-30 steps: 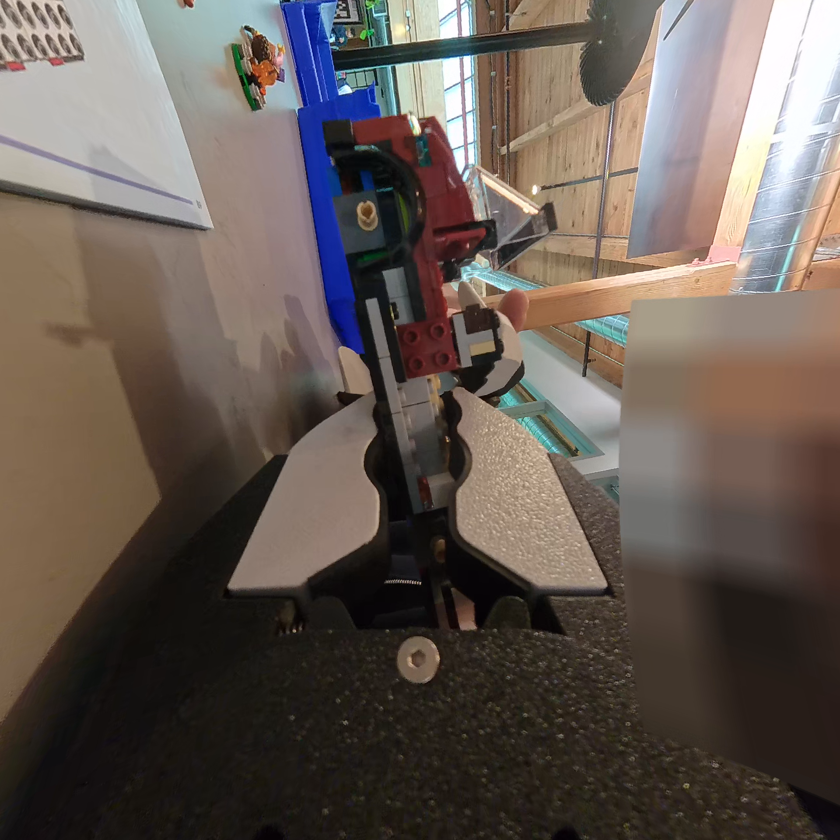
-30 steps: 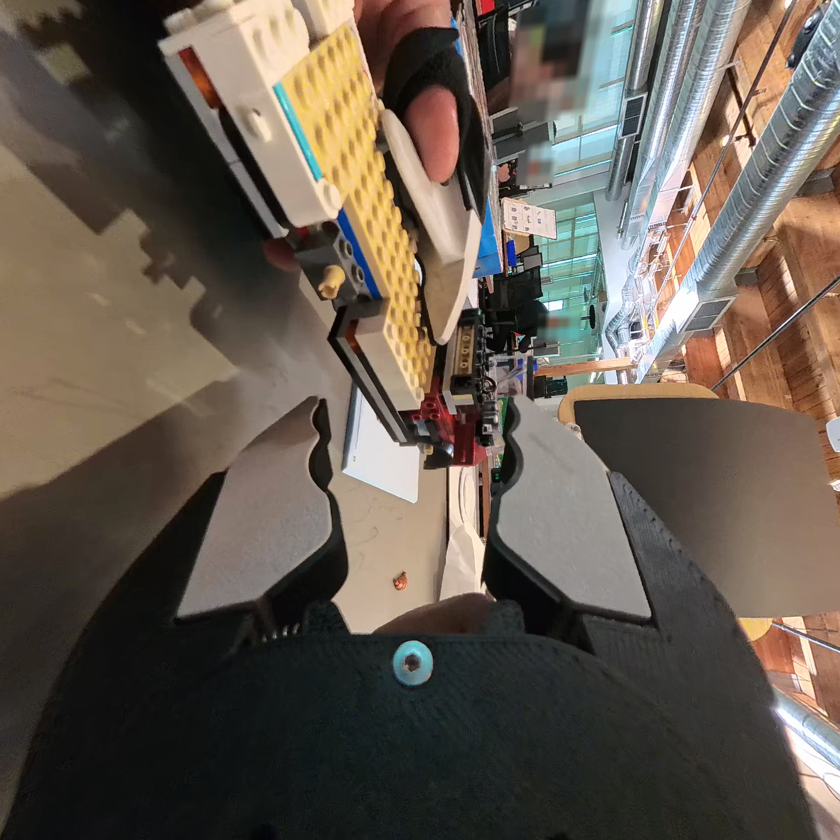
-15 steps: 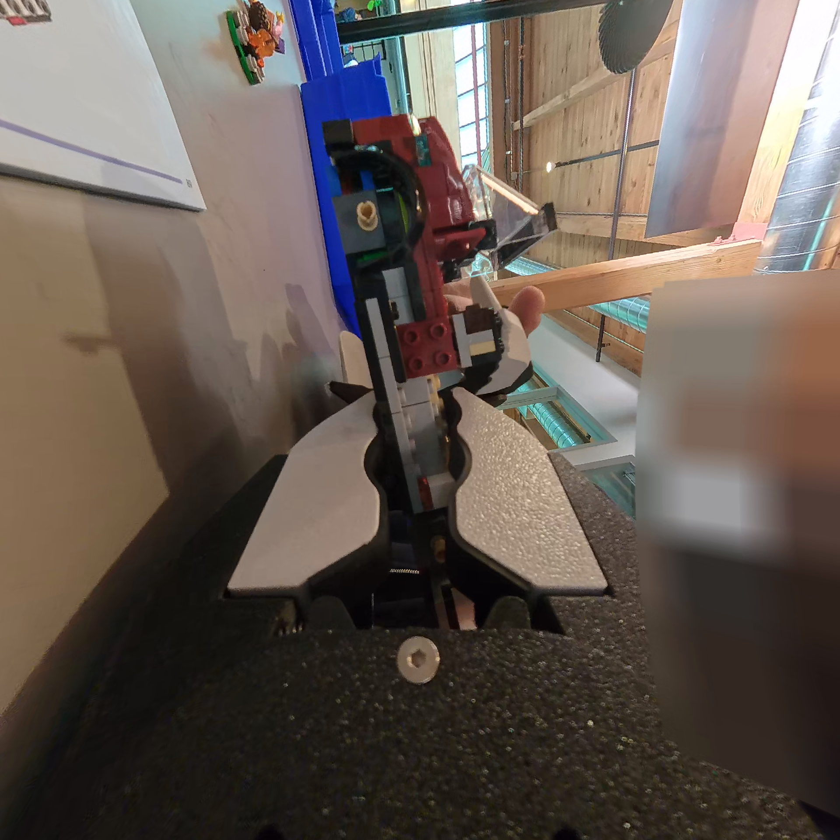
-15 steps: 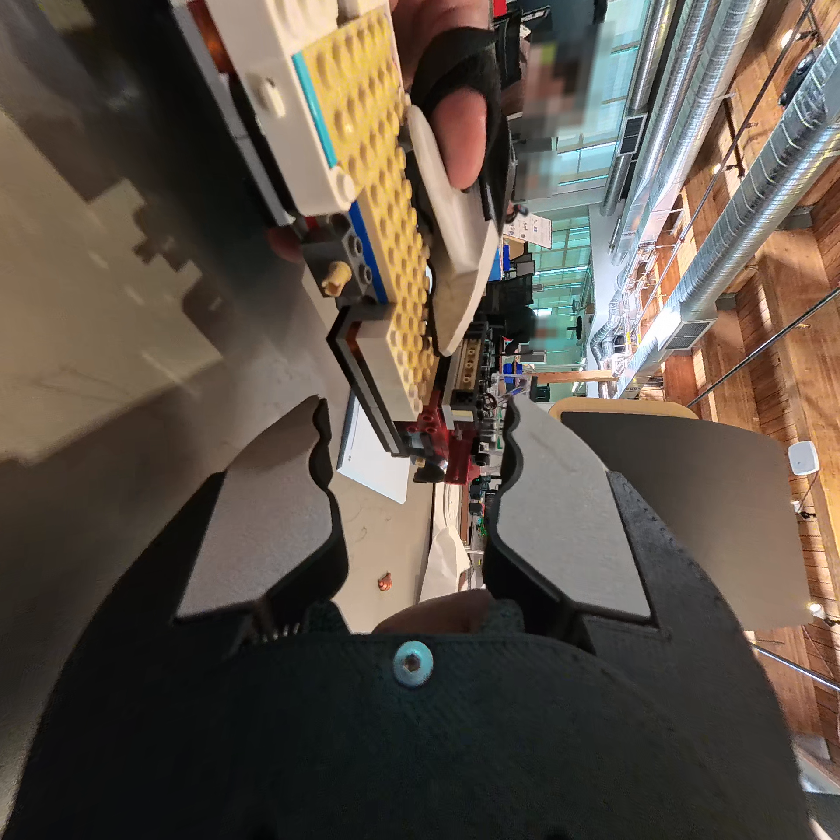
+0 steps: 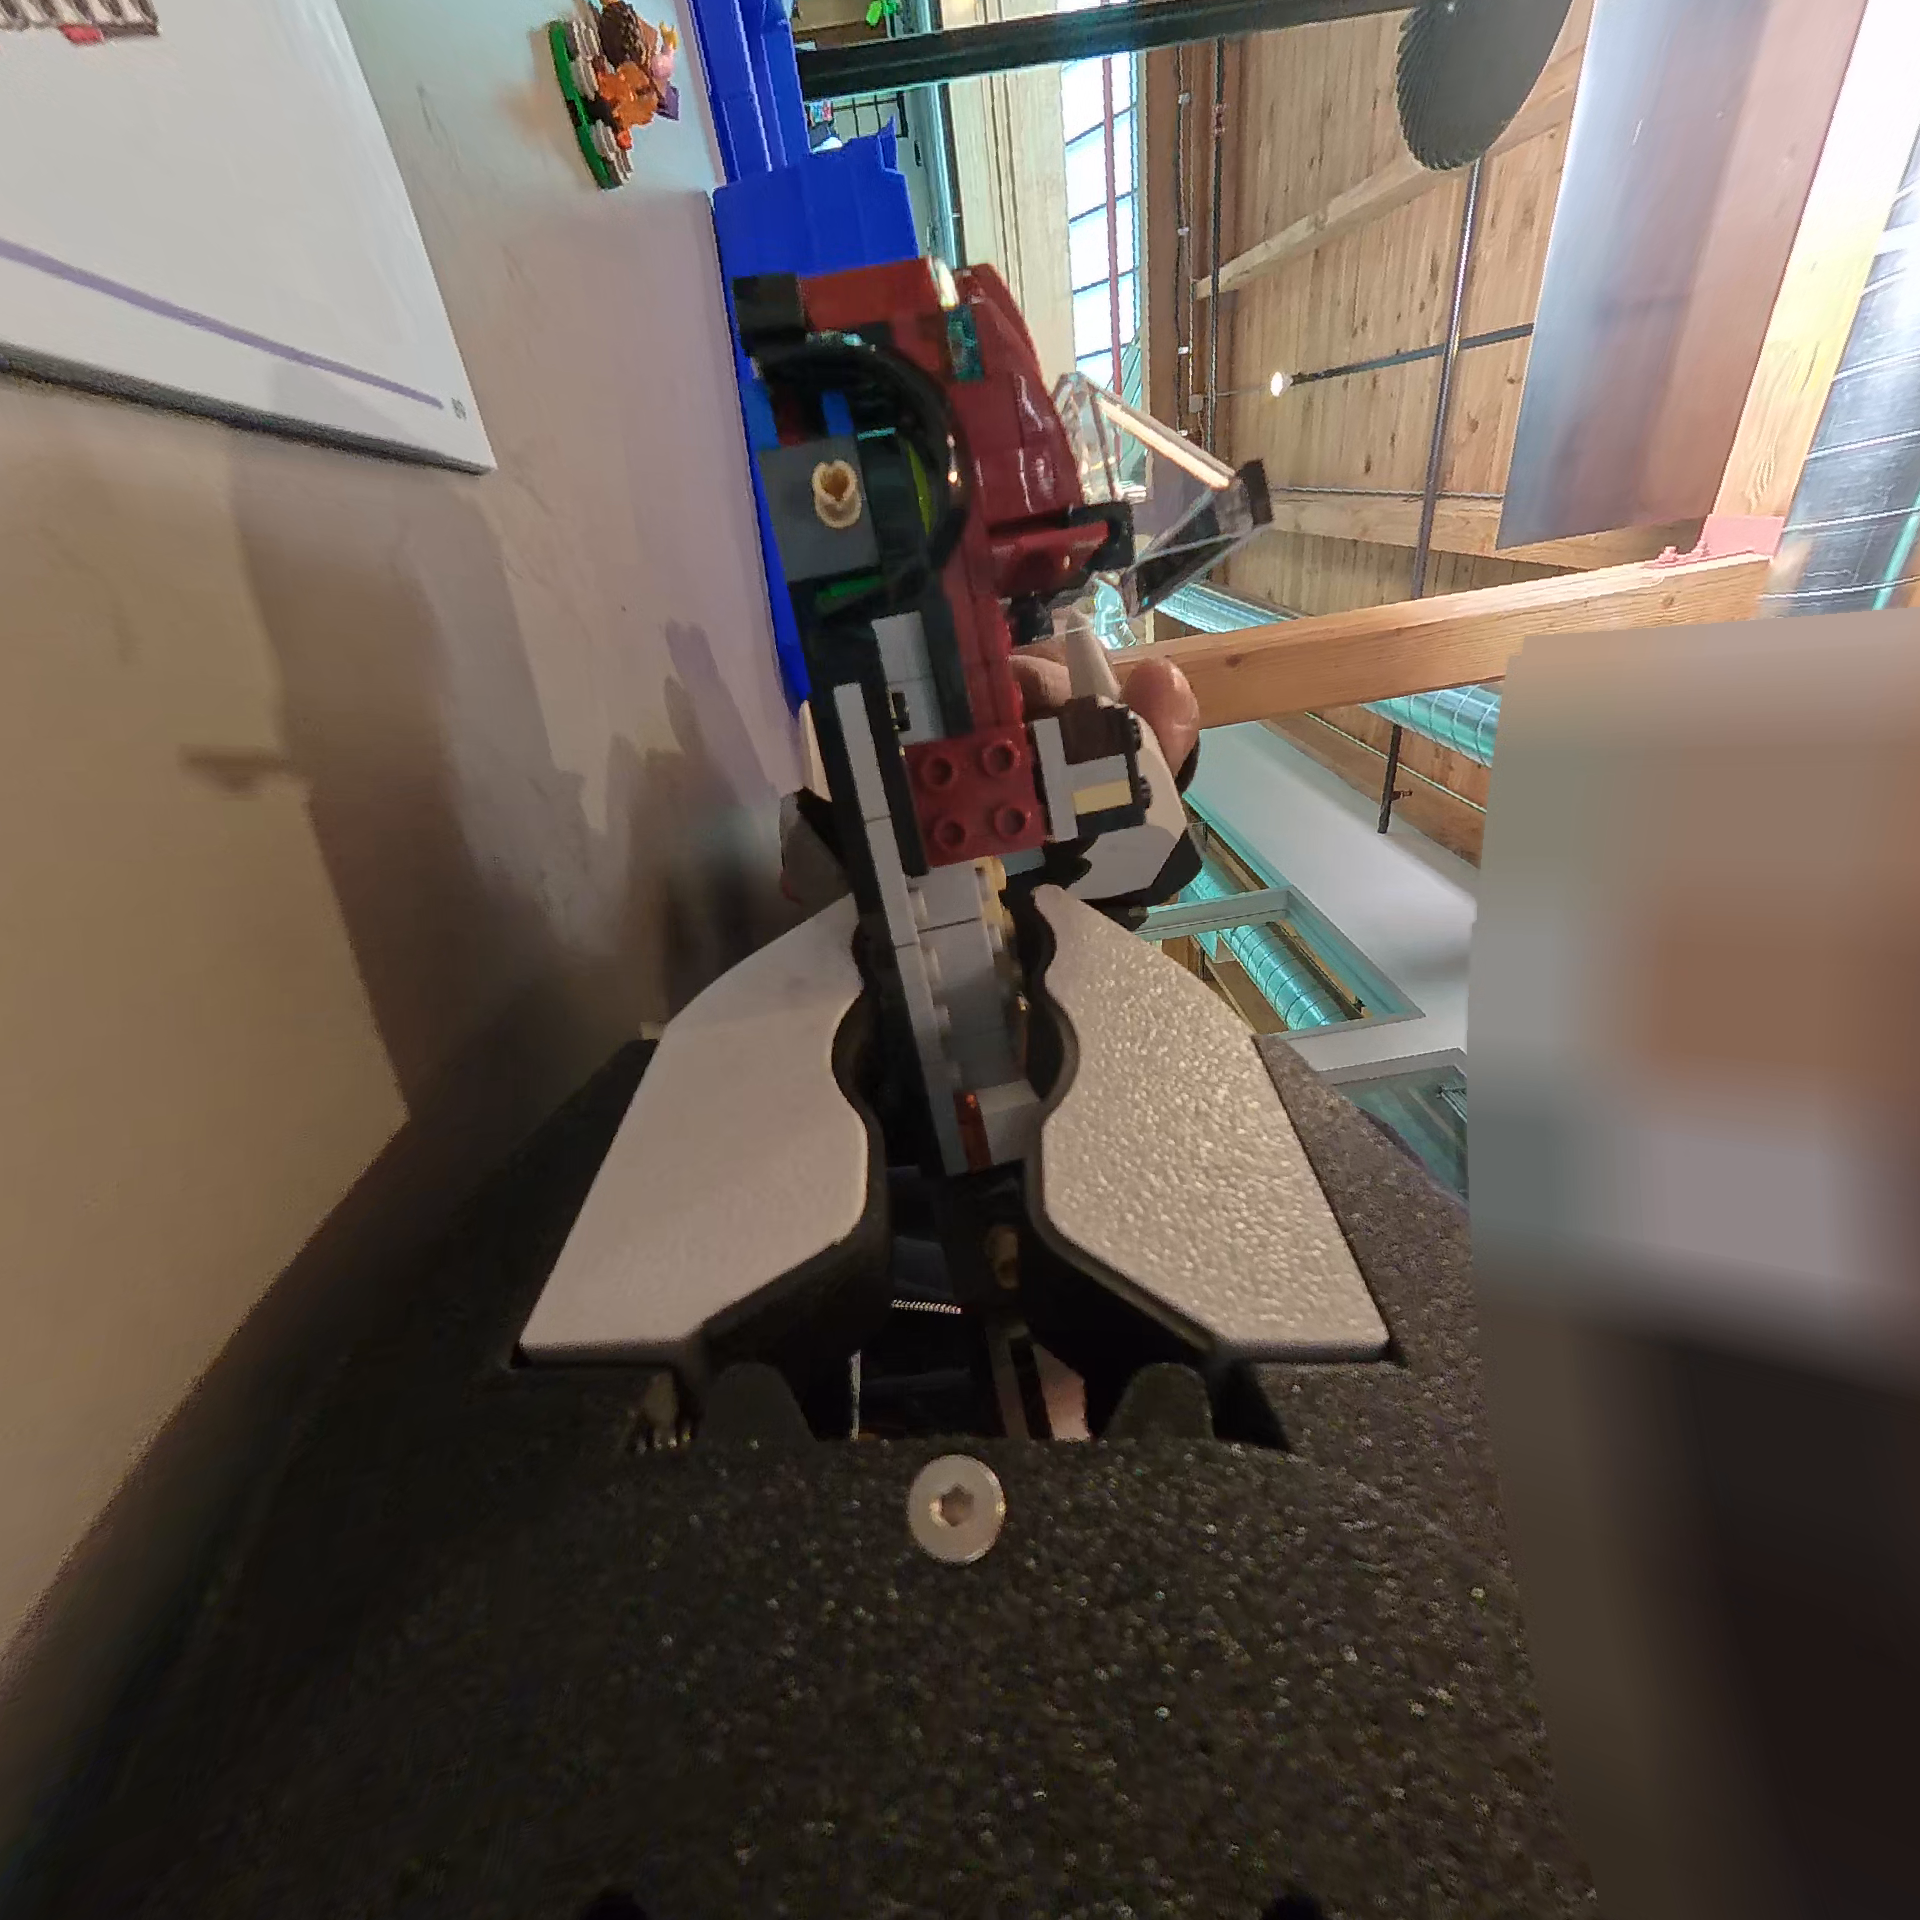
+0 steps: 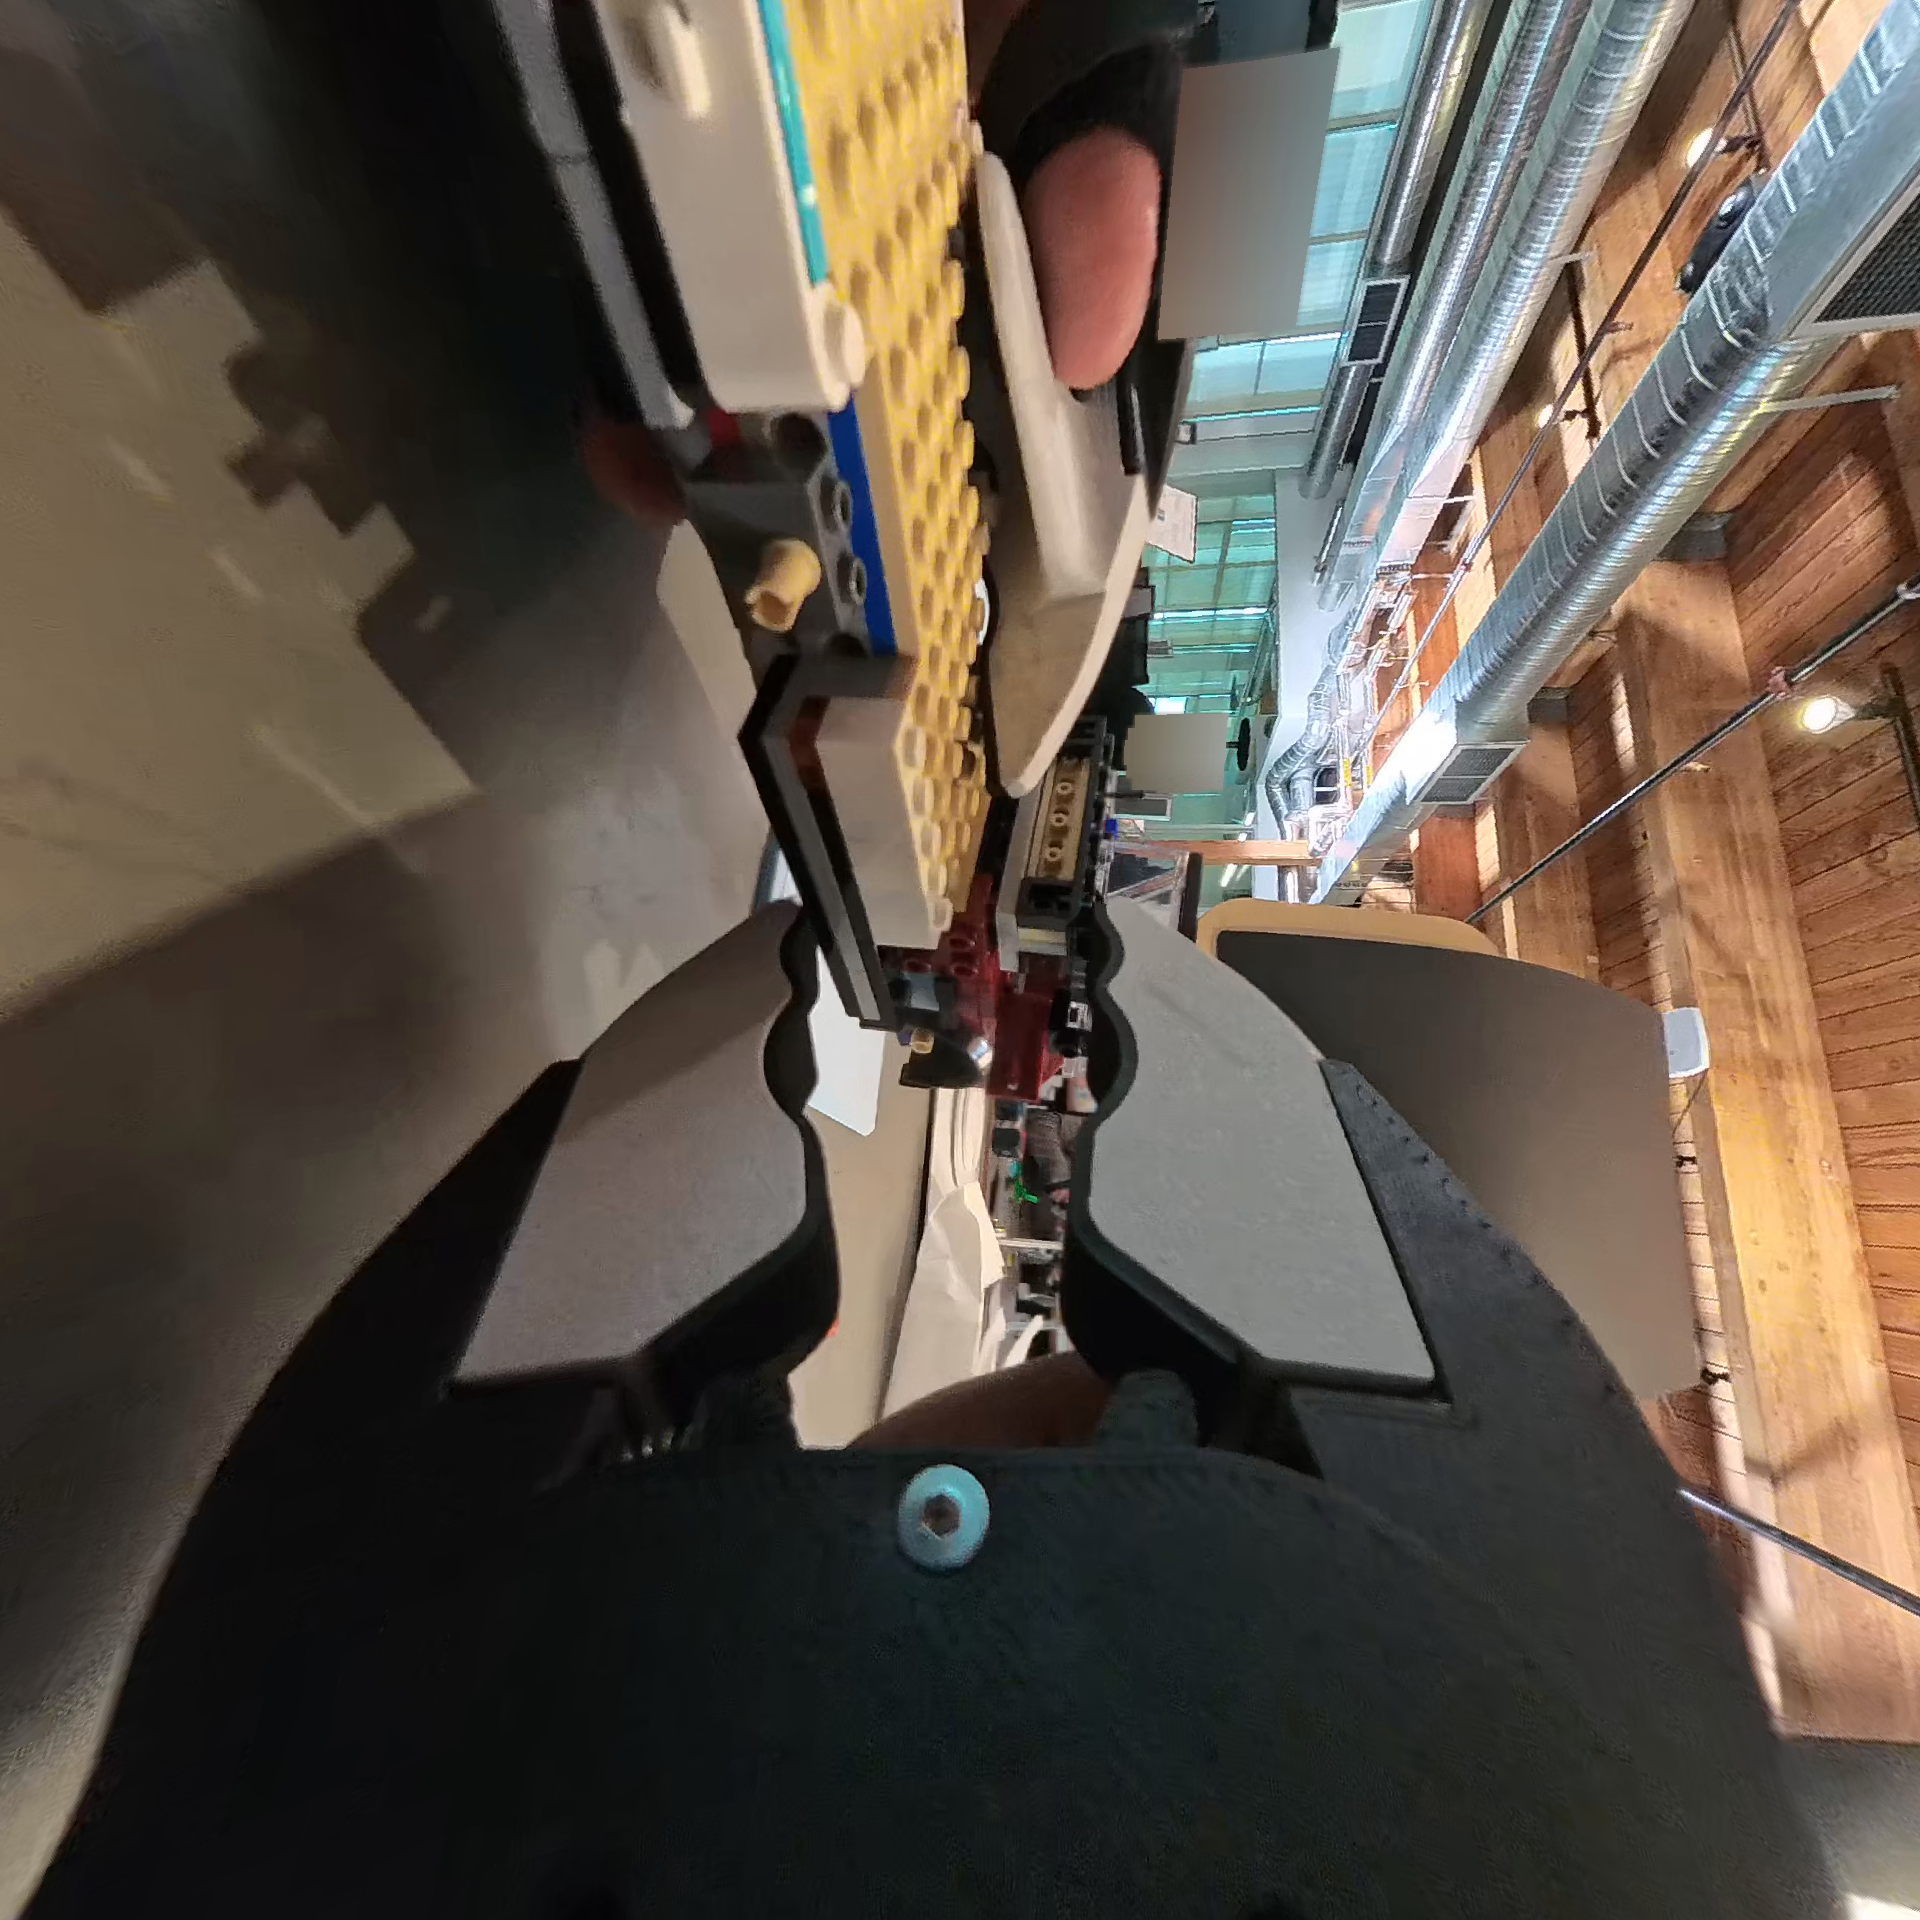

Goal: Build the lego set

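Brick model (image 5: 914,582) — dark red, grey and tan — sits clamped at its grey end between our left gripper's (image 5: 951,935) pads. Our right gripper (image 6: 945,966) straddles the model's dark red end, pads touching both sides — whether it presses, we cannot tell. Blue bins (image 5: 800,208) stand at the table's (image 5: 582,582) far edge.

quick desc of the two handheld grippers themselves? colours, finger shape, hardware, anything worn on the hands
Left gripper: speckled black foam-like body, two pale grey textured fingers with wavy black-edged inner profiles, a silver hex screw centred below, and a small spring in the slot. Right gripper: black ribbed printed body, matte grey fingers with thick scalloped black inner edges, and a light-blue washer and screw. A black fingerless glove is worn on the left hand.
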